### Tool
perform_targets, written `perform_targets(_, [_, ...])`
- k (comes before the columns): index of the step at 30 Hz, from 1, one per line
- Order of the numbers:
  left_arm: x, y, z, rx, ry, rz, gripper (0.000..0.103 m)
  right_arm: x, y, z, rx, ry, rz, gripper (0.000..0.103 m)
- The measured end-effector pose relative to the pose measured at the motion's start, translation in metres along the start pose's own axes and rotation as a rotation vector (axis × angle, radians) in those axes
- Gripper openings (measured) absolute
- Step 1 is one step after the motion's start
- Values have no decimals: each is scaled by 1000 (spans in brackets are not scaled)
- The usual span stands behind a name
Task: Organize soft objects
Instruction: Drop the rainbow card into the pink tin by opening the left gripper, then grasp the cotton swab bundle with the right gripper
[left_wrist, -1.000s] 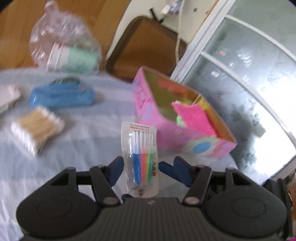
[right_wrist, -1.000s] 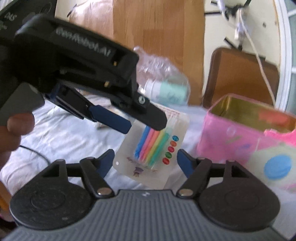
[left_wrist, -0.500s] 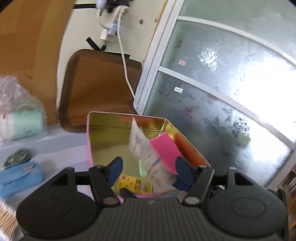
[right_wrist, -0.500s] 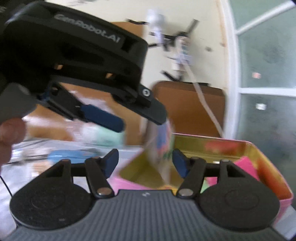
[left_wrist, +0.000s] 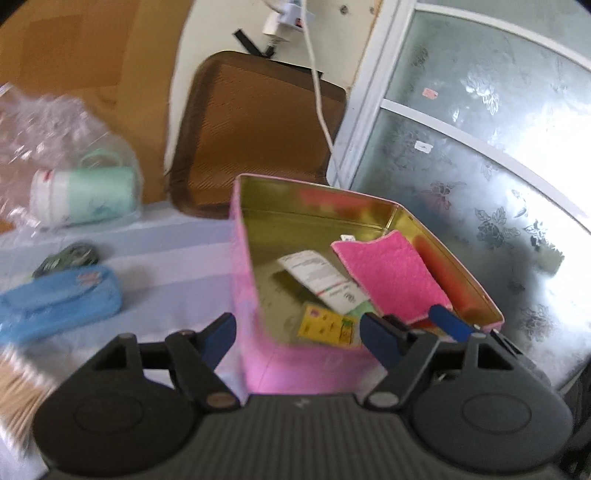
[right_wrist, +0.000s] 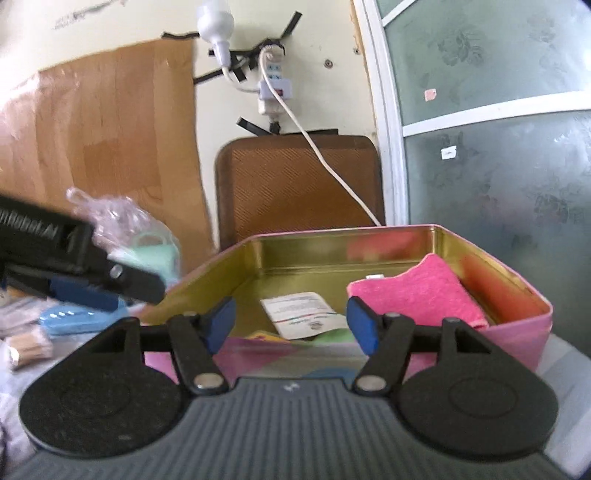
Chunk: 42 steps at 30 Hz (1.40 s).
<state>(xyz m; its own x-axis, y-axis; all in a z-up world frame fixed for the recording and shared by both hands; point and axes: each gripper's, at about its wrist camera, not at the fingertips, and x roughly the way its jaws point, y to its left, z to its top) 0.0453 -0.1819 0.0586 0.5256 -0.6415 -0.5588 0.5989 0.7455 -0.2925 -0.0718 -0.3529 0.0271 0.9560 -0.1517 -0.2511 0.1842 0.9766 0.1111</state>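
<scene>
Fingers (left_wrist: 221, 328) of the left gripper (left_wrist: 299, 332) and of the right gripper (right_wrist: 291, 325) gape, released and empty, over the pink tin (left_wrist: 243, 280) where the white packet (left_wrist: 325, 277) lies beside the pink cloth (left_wrist: 391, 273); retreating low could clip the tin's near wall and tip it.

A lived-in room of a home, by the look of it. A table under a pale blue striped cloth (left_wrist: 177, 243) carries household odds and ends: a blue zip pouch (left_wrist: 59, 299), a bundle of cotton swabs (left_wrist: 18, 391), a crinkled clear plastic bag (left_wrist: 55, 147). A white power strip (right_wrist: 275, 88) is taped to the cream wall, beside a frosted floral-pattern glass door (right_wrist: 498, 166).
</scene>
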Motion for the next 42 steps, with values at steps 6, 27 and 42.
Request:
perform_targets(6, [-47,49,-45,-74,-15,43,76,-22,35,-2,-64,-30,115,69])
perform_targets(27, [-139,201,-113,-400,-190,252,79,80,200,-13,-104,402,595,73])
perform_targets(42, [-141,206,-117,-440,-203,211,82,56,190,-31,-89,443,662,42])
